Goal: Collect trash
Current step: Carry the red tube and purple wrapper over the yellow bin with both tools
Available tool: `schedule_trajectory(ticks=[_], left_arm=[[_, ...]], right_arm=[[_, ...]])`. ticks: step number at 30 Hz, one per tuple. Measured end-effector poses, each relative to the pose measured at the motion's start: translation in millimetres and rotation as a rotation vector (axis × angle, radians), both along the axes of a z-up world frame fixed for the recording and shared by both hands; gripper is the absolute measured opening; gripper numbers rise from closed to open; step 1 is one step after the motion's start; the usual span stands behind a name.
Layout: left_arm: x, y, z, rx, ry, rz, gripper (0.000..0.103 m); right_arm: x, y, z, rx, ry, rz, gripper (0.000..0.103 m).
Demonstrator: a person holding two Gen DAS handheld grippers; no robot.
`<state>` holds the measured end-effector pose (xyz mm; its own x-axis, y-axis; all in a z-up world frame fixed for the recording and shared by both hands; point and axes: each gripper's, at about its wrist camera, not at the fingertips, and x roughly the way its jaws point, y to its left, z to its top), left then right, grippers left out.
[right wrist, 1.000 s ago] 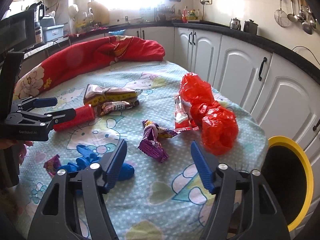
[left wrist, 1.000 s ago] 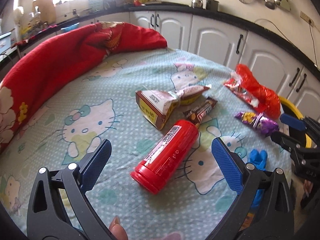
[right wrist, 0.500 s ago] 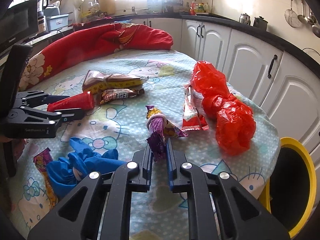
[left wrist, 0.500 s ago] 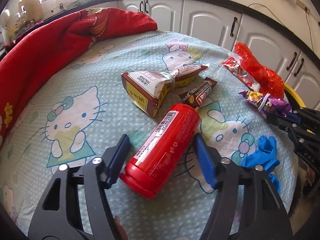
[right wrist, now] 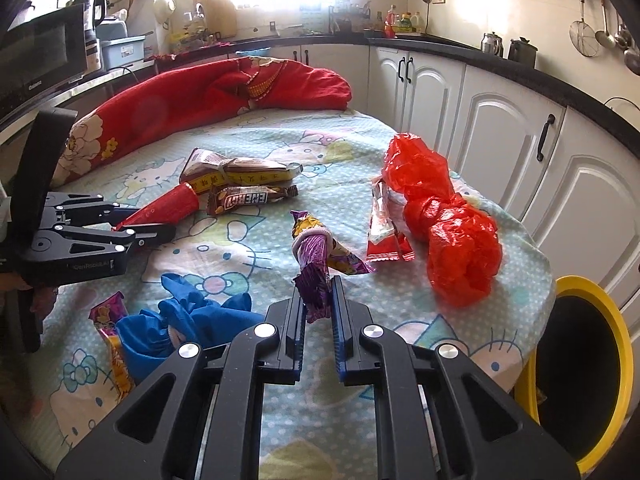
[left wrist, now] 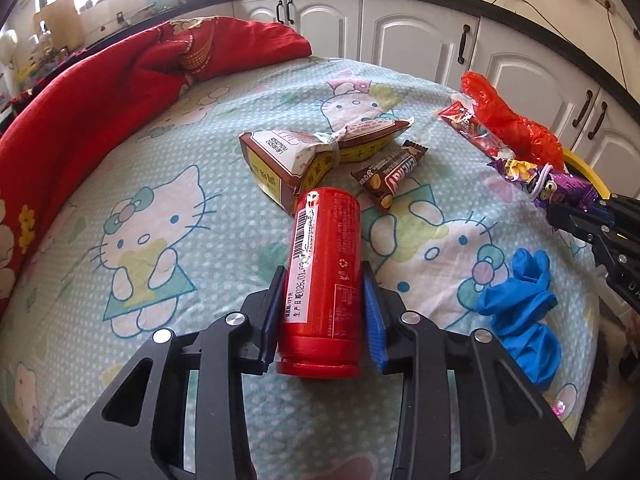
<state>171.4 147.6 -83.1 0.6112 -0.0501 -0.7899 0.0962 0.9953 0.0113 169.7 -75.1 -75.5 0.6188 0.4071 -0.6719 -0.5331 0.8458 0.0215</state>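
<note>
**Trash on a cartoon-cat tablecloth in a kitchen**

On the tablecloth (left wrist: 168,152), the left gripper (left wrist: 323,312) clamps a red can (left wrist: 325,276) lying flat. The right gripper (right wrist: 317,312) pinches a purple wrapper (right wrist: 314,264). Nearby lie a chocolate bar (left wrist: 390,176), blue gloves (left wrist: 520,312) and a red bag (right wrist: 444,220); a yellow-rimmed bin (right wrist: 616,332) stands beside the table.

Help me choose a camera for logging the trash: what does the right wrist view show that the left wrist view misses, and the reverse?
Only the right wrist view shows the black inside of the yellow-rimmed bin and the pink-and-yellow wrapper beside the blue glove.

Only the left wrist view shows the barcode label on the red can, with the left gripper shut on it.

Both show the right gripper shut on the purple wrapper, the Energy bar, the tied brown packet and the red plastic bag.
</note>
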Motion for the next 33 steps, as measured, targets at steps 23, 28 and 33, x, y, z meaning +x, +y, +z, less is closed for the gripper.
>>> schedule_trajectory(ticks=[23, 28, 33], left_arm=[[-4, -60, 69, -0.096, -0.14, -0.067, 0.027], [3, -88, 80, -0.109, -0.165, -0.104, 0.027], [8, -114, 85, -0.12, -0.178, -0.142, 0.027]], right_arm=[[-18, -63, 45, 0.005, -0.077, -0.043, 0.012], [-21, -88, 51, 0.005, -0.09, -0.077, 0.012], [-24, -113, 55, -0.004, -0.098, -0.113, 0.012]])
